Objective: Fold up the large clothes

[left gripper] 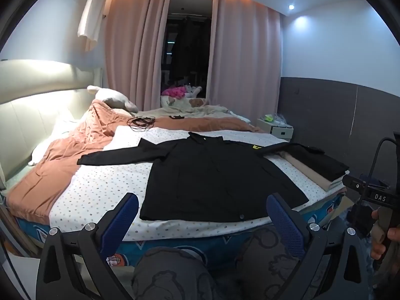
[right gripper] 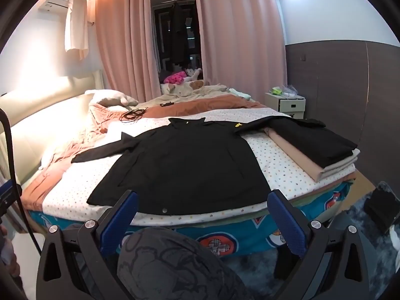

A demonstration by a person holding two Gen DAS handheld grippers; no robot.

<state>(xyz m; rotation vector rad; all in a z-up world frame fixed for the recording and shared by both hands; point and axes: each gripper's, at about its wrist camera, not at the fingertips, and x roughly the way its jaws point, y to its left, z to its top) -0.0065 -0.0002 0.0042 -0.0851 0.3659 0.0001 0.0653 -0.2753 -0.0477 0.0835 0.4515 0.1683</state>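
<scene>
Black shirt (left gripper: 215,175) spread flat on the bed (left gripper: 100,187), near its front edge.
Sleeves out to both sides, folded stack (right gripper: 320,147) at the right edge; left gripper (left gripper: 202,222) and right gripper (right gripper: 202,220) short of the bed, fingers wide apart, gripping nothing.

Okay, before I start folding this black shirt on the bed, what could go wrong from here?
1. The black shirt's right sleeve lies over the folded pile; pulling it may drag that stack askew.
2. The hem sits near the bed edge, so a tug might slide the shirt off.
3. Both the left gripper and right gripper hang open, holding nothing.
</scene>
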